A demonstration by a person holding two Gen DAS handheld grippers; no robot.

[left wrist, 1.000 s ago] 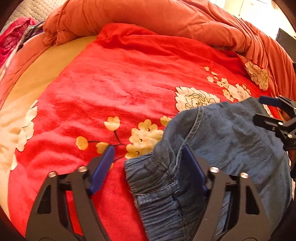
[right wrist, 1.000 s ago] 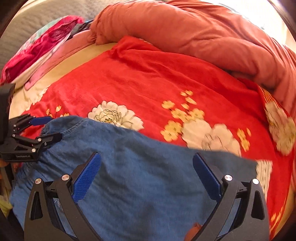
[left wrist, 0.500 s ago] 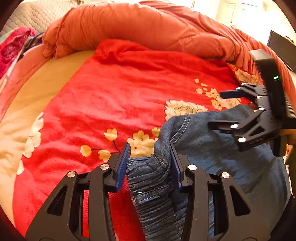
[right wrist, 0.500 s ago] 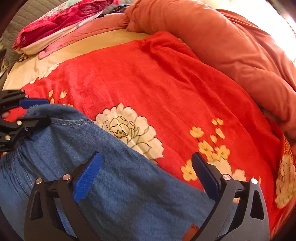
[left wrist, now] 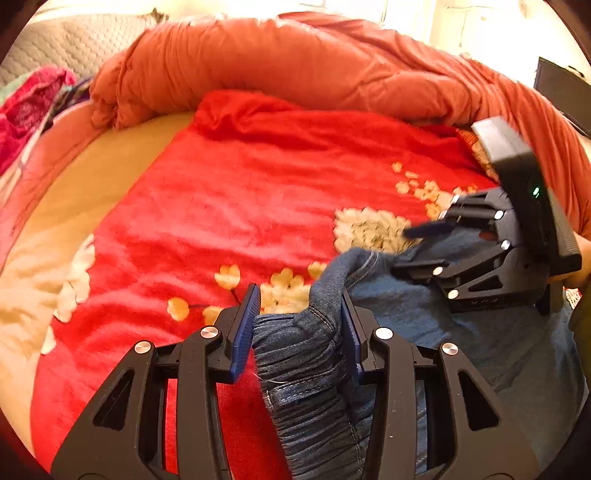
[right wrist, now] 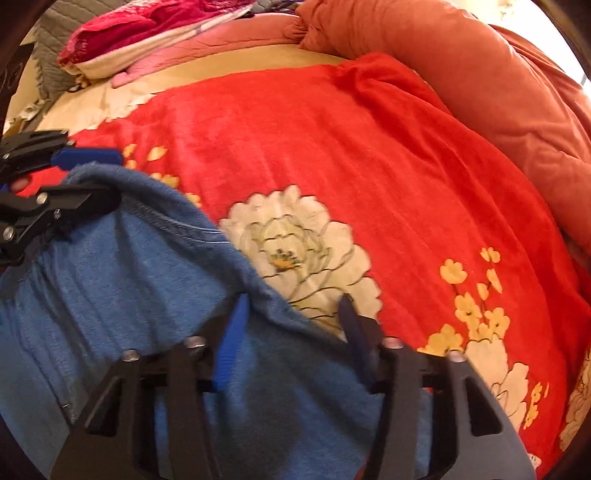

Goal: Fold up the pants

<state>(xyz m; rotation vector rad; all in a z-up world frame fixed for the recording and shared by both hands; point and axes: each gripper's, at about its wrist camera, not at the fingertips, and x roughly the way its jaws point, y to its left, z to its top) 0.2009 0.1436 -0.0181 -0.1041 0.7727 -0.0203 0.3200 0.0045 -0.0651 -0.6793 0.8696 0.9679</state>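
Blue denim pants (left wrist: 461,314) lie on a red floral blanket (left wrist: 258,203). My left gripper (left wrist: 299,326) is shut on the bunched elastic waistband, which stands up a little between the blue pads. The right gripper (left wrist: 402,250) comes in from the right over the raised denim edge. In the right wrist view its jaws (right wrist: 291,325) are closing around the pants (right wrist: 110,295) at their upper edge. That edge lies between the pads, with a bit of blanket still showing beside the right one. The left gripper (right wrist: 119,177) holds the far corner.
A rolled orange duvet (left wrist: 295,66) runs along the back and right side. Pink and red folded cloth (right wrist: 147,33) lies at the far left on a beige sheet (left wrist: 92,192). A dark screen (left wrist: 561,92) stands beyond the bed at right.
My left jaws closed on the waistband and lifted it slightly. The right gripper swung in and down toward the denim edge, rolled, and its wide jaws narrowed around that edge.
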